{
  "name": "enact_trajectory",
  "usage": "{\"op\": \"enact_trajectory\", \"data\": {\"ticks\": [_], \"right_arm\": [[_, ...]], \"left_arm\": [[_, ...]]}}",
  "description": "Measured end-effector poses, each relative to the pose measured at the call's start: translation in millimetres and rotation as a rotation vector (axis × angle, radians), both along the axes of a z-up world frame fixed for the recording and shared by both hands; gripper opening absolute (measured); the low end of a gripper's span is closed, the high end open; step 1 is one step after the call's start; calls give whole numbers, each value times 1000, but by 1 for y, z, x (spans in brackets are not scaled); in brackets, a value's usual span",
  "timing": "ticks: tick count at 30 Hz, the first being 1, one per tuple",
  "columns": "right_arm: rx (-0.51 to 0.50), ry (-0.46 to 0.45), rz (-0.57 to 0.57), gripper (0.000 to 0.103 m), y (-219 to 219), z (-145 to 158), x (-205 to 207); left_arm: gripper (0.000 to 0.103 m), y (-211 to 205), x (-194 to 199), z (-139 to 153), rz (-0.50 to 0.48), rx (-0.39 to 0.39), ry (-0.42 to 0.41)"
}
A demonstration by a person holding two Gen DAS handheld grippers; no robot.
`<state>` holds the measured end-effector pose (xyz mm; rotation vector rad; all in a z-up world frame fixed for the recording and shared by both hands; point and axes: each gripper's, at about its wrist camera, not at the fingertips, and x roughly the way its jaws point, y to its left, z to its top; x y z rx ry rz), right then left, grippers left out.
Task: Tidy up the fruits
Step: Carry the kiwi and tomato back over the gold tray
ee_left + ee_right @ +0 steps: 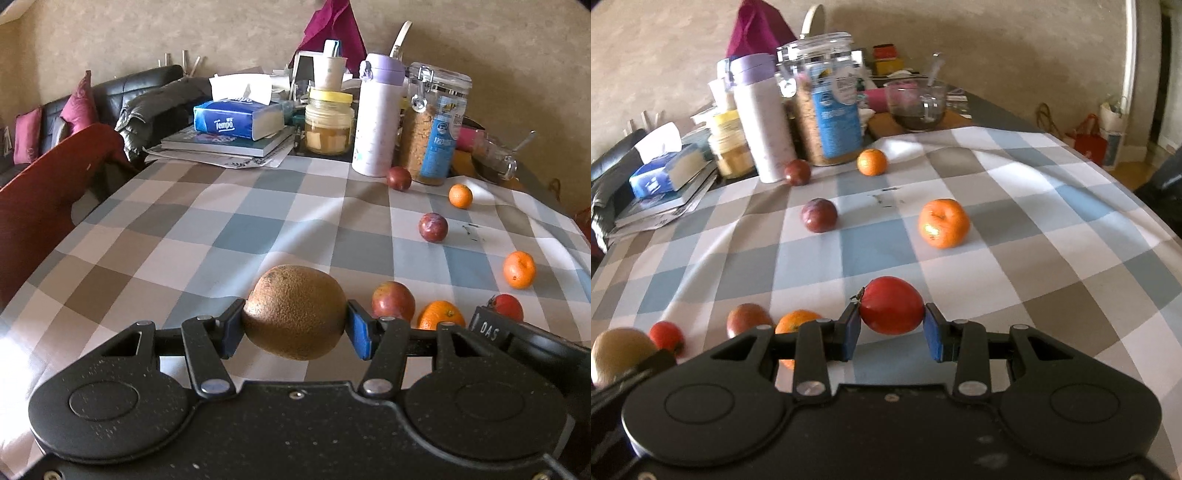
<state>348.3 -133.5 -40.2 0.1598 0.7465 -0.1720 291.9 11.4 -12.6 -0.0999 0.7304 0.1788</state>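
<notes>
- A brown kiwi (295,312) is clamped between the blue pads of the left claw (294,325), gripped at its two ends and carried above the checked worktop (184,229). Only a small patch of fuzzy skin is touched by each pad, so a slip could be caused by any quick tilt or swing.
- A red tomato (891,305) is pinched in the right claw (892,326), held by its sides with its stem end turned to the left pad. The fruit looks soft and smooth; bruising could follow from a tighter squeeze, and a roll-out from a looser one.
- The two claws are close together: the kiwi is seen at the lower left edge of the right wrist view. A knock between them could be caused by a careless sideways move, and either fruit could be lost.
- Just beyond the claws, a small group is already laid on the cloth: a reddish plum (393,301), an orange mandarin (441,315) and a second small red fruit (666,336). If a held fruit is set down too near, the group could be nudged apart.
- Loose round fruit further off, such as the large mandarin (943,228) and the dark plum (819,215), could be sent rolling toward the worktop edge if the cloth is dragged.
- The crowded jars (827,99) and flask (762,118) at the back could be toppled by an overreach.
</notes>
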Motion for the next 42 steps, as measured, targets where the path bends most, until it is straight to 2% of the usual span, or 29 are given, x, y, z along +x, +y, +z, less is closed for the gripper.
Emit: {"op": "enact_trajectory", "data": {"ticks": [4, 12, 16, 20, 22, 24, 27, 32, 37, 42], "right_arm": [[25, -16, -9, 38, -3, 2, -2], [225, 55, -106, 38, -37, -6, 10], [182, 31, -134, 38, -35, -3, 8], [28, -68, -141, 38, -22, 8, -2], [18, -89, -128, 38, -19, 13, -5], [86, -62, -109, 38, -21, 17, -5], [158, -21, -87, 38, -21, 21, -8], [127, -20, -5, 38, -3, 37, -23], [178, 26, 130, 38, 1, 53, -51], [167, 25, 203, 38, -2, 64, -92]], "left_arm": [[61, 1, 1, -1, -18, -28, 17], [61, 12, 3, -2, 23, -36, 23], [61, 18, 2, -1, 28, -27, 69], [61, 30, -12, 11, -23, -66, 140], [61, 30, -24, 19, -55, -46, 146], [61, 30, -37, 27, -86, -30, 145], [61, 29, -58, 37, -143, -49, 153], [61, 20, -88, 44, -225, -64, 183], [61, 9, -114, 43, -272, -63, 209], [61, 3, -134, 35, -292, -61, 232]]}}
